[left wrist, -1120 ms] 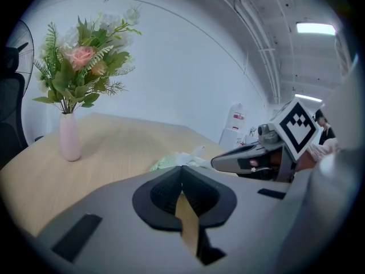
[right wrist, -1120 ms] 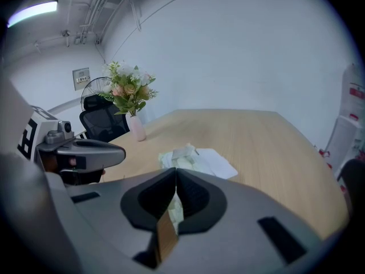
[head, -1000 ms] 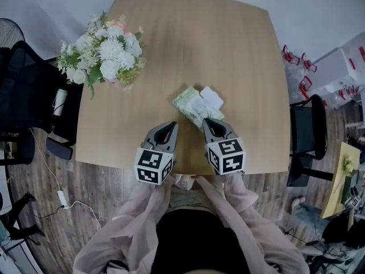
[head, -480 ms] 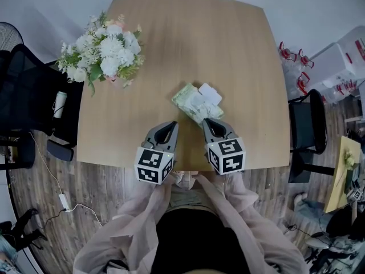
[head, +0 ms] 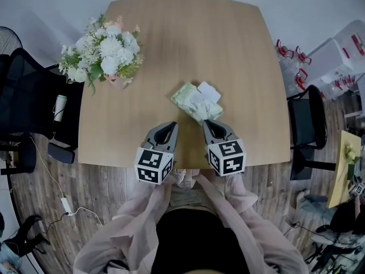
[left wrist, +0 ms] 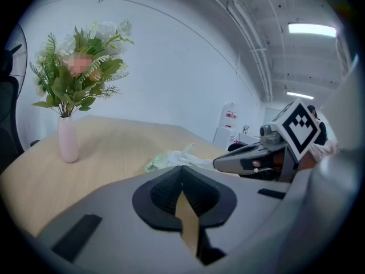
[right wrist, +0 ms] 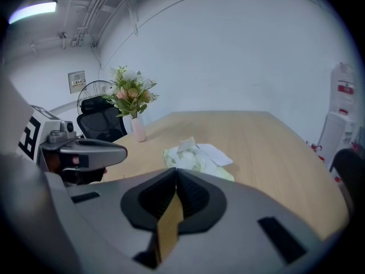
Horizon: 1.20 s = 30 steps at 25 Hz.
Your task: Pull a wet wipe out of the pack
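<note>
The pale green wet wipe pack (head: 193,103) lies on the wooden table (head: 182,39), its white lid flap (head: 209,91) folded open and a crumpled white wipe (right wrist: 185,149) sticking up from it. My right gripper (head: 209,122) is shut on nothing, its tip just short of the pack's near end. My left gripper (head: 171,125) is shut too and hovers to the left of the pack. The pack (left wrist: 170,160) shows low beyond the left gripper (left wrist: 181,168). In the right gripper view the pack (right wrist: 197,161) lies just beyond the right gripper (right wrist: 175,170).
A vase of white flowers (head: 104,51) stands at the table's left side. A black office chair (head: 25,90) is left of the table and another chair (head: 308,131) is at its right. White boxes (head: 336,67) sit at the far right.
</note>
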Tool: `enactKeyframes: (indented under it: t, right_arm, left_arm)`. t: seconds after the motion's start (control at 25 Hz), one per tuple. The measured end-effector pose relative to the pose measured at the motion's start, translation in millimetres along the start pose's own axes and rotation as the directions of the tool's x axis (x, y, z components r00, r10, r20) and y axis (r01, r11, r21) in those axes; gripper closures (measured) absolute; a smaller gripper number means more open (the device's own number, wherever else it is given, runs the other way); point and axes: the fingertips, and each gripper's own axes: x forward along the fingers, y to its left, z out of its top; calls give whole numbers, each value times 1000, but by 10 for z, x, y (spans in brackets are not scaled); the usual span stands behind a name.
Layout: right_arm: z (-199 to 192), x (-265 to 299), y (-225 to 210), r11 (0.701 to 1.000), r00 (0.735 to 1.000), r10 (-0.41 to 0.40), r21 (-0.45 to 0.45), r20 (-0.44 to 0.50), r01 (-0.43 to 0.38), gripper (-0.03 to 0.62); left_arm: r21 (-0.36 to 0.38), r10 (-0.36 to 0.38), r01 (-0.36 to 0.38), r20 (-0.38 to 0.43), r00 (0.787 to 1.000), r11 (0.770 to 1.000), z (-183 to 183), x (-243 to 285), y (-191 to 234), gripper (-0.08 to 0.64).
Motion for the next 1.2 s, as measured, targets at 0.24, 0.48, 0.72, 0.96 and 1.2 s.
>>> enactKeyframes:
  t: [0.24, 0.48, 0.72, 0.96, 1.2]
  right_arm:
    - [-38, -71, 12, 1000, 1000, -11, 15, 6, 11, 578]
    - [-80, -148, 57, 999, 1000, -11, 45, 15, 11, 577]
    - [-92, -214, 50, 997, 999, -31, 66, 29, 29, 577]
    - [-105, -265, 28, 995, 998, -47, 95, 34, 44, 577]
    - [-79, -374, -3, 993, 997, -61, 108, 42, 56, 577]
  left_arm:
    - [10, -18, 18, -3, 1000, 1000, -9, -9, -45, 549]
    - [9, -33, 33, -5, 999, 999, -12, -11, -53, 549]
    - [4, -53, 53, -4, 999, 999, -13, -7, -79, 549]
    - [7, -76, 76, -13, 997, 997, -22, 32, -93, 549]
    - [10, -99, 99, -20, 995, 995, -3, 89, -123, 549]
